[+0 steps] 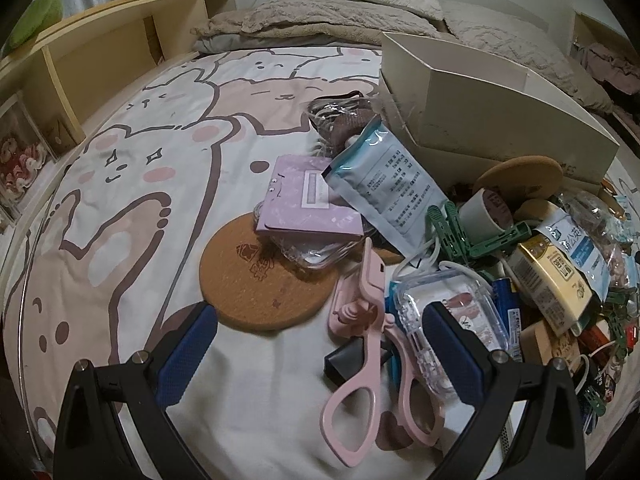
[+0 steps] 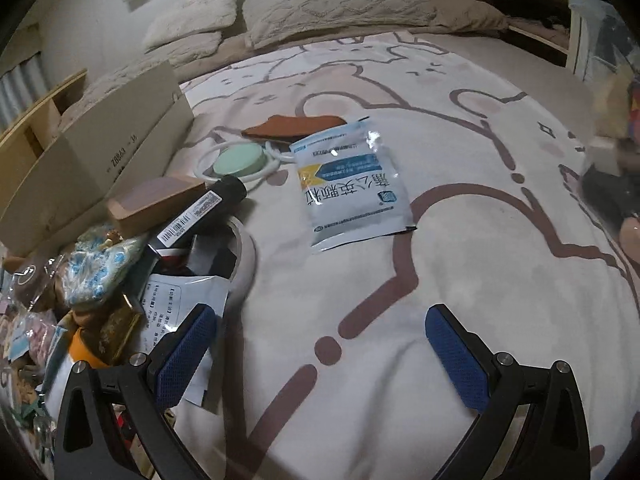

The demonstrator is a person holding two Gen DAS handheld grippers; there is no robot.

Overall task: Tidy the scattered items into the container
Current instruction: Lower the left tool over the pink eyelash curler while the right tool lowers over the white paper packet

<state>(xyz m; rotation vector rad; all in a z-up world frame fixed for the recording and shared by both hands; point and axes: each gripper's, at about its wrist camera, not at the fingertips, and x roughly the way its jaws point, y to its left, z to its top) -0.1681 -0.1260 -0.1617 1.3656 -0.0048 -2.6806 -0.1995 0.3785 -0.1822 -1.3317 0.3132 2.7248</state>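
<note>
In the left wrist view my left gripper is open and empty above a bed. Pink scissors-like tongs lie between its fingers, a round cork coaster just ahead. A cream box, the container, stands at the back right behind a pile: blue-white sachet, lilac card, clear case. In the right wrist view my right gripper is open and empty over bare sheet. A white-blue sachet lies ahead; the box stands far left.
The bed sheet has a bear print. A wooden shelf runs along the left side. Pillows lie at the head. A black tube, a green round disc with white cord and a brown pouch lie near the box.
</note>
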